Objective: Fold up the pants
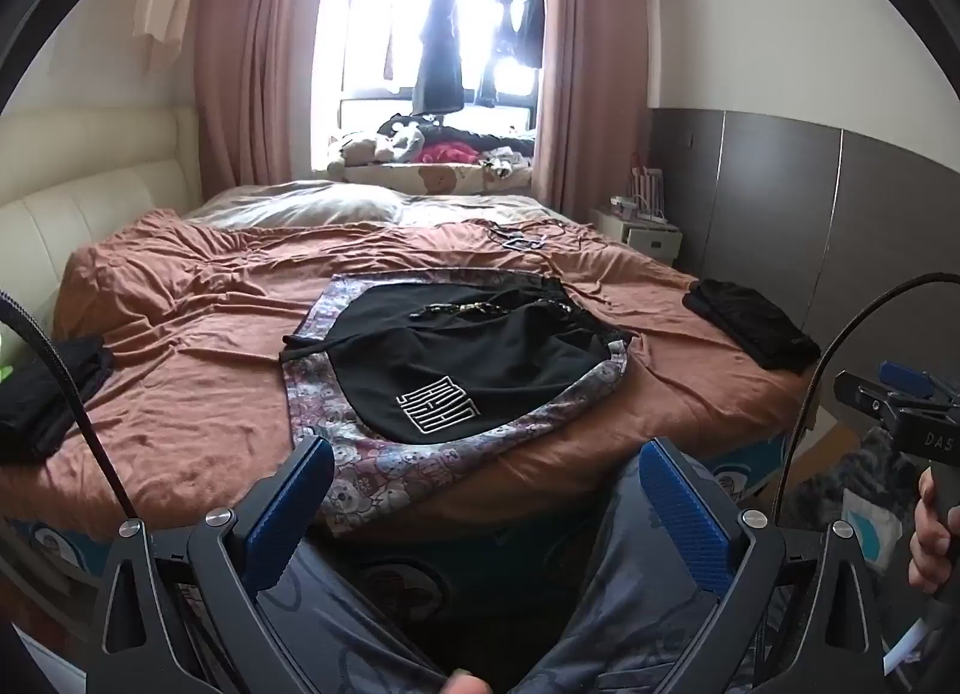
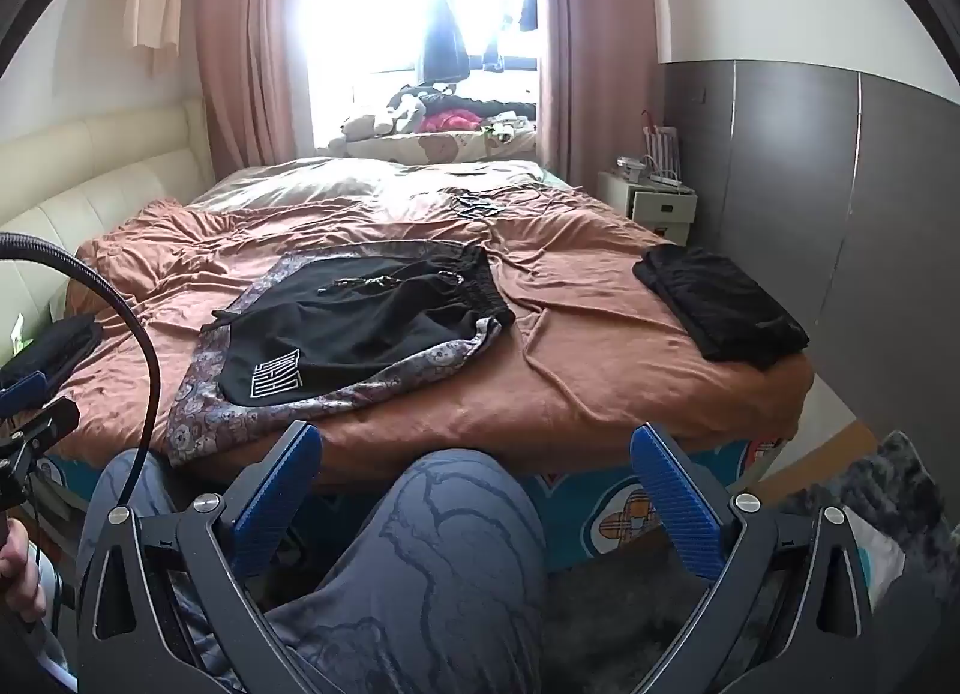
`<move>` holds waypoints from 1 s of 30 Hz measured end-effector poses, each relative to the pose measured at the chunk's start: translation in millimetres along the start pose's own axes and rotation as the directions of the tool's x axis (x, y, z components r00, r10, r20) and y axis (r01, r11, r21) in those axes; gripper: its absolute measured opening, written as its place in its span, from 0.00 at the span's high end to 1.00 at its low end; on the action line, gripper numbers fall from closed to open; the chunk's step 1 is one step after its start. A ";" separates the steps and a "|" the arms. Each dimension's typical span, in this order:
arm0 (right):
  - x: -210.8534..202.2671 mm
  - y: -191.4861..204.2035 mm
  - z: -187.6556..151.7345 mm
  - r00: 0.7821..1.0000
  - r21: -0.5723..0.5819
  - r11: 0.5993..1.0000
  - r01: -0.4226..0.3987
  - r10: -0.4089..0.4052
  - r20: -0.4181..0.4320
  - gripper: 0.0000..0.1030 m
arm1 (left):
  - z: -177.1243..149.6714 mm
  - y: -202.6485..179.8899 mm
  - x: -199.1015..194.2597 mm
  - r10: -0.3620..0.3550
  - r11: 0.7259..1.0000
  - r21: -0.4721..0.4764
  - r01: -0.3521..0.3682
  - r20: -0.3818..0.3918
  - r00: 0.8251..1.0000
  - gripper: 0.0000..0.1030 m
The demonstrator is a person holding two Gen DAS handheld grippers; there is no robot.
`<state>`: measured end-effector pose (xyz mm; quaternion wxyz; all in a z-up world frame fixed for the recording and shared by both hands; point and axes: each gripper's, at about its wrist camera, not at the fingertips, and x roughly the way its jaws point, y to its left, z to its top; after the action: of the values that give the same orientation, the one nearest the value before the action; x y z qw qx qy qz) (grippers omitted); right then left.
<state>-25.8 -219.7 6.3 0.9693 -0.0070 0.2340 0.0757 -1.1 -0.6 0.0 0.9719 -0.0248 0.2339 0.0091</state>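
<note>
Black pants (image 1: pixel 468 358) with a white square logo lie spread on a patterned cloth (image 1: pixel 360 472) on the bed; they also show in the right wrist view (image 2: pixel 360 328). My left gripper (image 1: pixel 486 454) is open and empty, held back from the bed's near edge above my knees. My right gripper (image 2: pixel 474 442) is open and empty, also short of the bed edge. The right gripper's body shows at the right edge of the left wrist view (image 1: pixel 900 412).
A folded black garment (image 2: pixel 720 304) lies at the bed's right corner and another black pile (image 1: pixel 42 388) at the left. The orange bedsheet (image 1: pixel 180 334) is wrinkled. A white nightstand (image 2: pixel 654 199) and grey wardrobe (image 2: pixel 840 184) stand right. Cables (image 1: pixel 60 370) hang near the grippers.
</note>
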 end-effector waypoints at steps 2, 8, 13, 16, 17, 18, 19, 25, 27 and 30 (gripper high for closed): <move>-1.3 0.7 -0.4 1.000 -0.006 1.000 0.002 -0.001 0.014 0.00 | 0.0 -1.2 0.3 -0.006 1.000 -0.002 0.006 -0.004 1.000 0.00; -3.0 -0.2 -0.9 1.000 -0.009 1.000 0.006 -0.006 0.007 0.00 | 1.3 -4.0 -9.4 -0.026 1.000 -0.006 0.026 0.014 1.000 0.00; -11.3 -2.5 1.1 1.000 -0.004 1.000 0.016 -0.016 0.015 0.00 | -0.4 -1.2 -13.1 -0.036 0.999 -0.017 0.036 0.023 0.999 0.00; -11.3 -0.7 -0.9 1.000 -0.015 1.000 0.026 -0.025 0.015 0.00 | -0.2 0.1 -13.6 -0.040 0.999 -0.023 0.041 0.020 0.999 0.00; -11.3 0.2 -1.5 1.000 -0.019 0.999 0.027 -0.026 0.015 0.00 | -0.3 0.4 -13.8 -0.041 0.999 -0.024 0.042 0.022 0.999 0.00; -11.5 1.0 -1.9 1.000 -0.024 0.999 0.027 -0.026 0.017 0.00 | -0.2 0.7 -14.5 -0.040 0.999 -0.025 0.041 0.024 0.999 0.00; -11.5 1.7 -2.3 0.999 -0.027 0.999 0.029 -0.028 0.019 0.00 | -0.1 0.8 -15.4 -0.040 0.999 -0.025 0.040 0.026 0.999 0.00; -12.3 -2.5 -2.0 1.000 -0.022 1.000 0.023 -0.023 0.020 0.00 | -3.7 -1.3 -16.3 -0.035 0.999 -0.025 0.036 0.029 0.999 0.00; -12.7 -3.2 -3.0 1.000 -0.019 1.000 0.023 -0.023 0.022 0.00 | -4.2 -0.5 -17.6 -0.046 0.999 -0.028 0.047 0.029 0.999 0.00; -13.2 -4.2 -3.1 0.999 -0.019 1.000 0.025 -0.024 0.026 0.00 | -4.7 0.3 -19.6 -0.049 0.998 -0.034 0.050 0.029 0.998 0.00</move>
<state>-38.2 -226.0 9.4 0.9729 -0.0183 0.2208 0.0662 -20.7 -0.7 4.7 0.9745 -0.0475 0.2192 -0.0107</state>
